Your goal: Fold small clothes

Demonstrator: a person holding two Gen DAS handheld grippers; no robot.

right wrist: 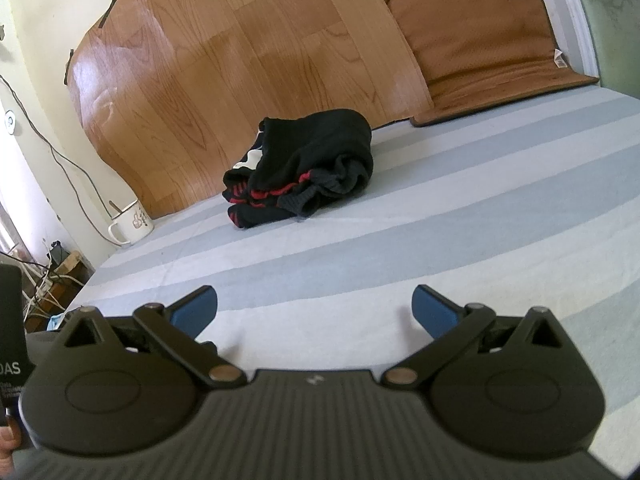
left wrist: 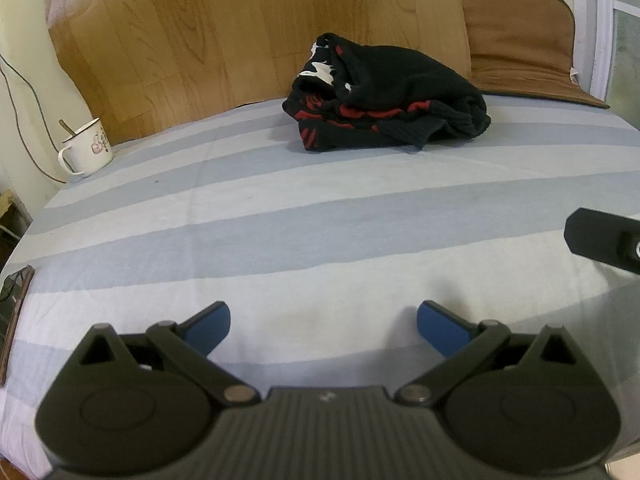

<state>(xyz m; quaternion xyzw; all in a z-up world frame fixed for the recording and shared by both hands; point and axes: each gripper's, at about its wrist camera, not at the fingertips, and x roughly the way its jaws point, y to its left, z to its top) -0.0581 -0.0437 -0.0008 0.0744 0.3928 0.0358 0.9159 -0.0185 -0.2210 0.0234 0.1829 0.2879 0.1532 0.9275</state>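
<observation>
A blue-and-white striped sheet (left wrist: 280,216) covers the surface, backed by a wood-grain vinyl panel (left wrist: 240,32). The crumpled black knit garment with red stripes (left wrist: 384,96) lies near that panel, well apart from both tools. Pinching several bunched layers at once could drag the whole heap (likely, given the folds). The left gripper (left wrist: 323,326) and right gripper (right wrist: 314,312) both gape wide, holding nothing.

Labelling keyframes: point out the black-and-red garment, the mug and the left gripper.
black-and-red garment (left wrist: 400,80): left wrist view, on its black upper fold.
mug (left wrist: 90,148): left wrist view, on its white side wall.
left gripper (left wrist: 324,326): left wrist view, midway between the blue fingertips, open.
</observation>
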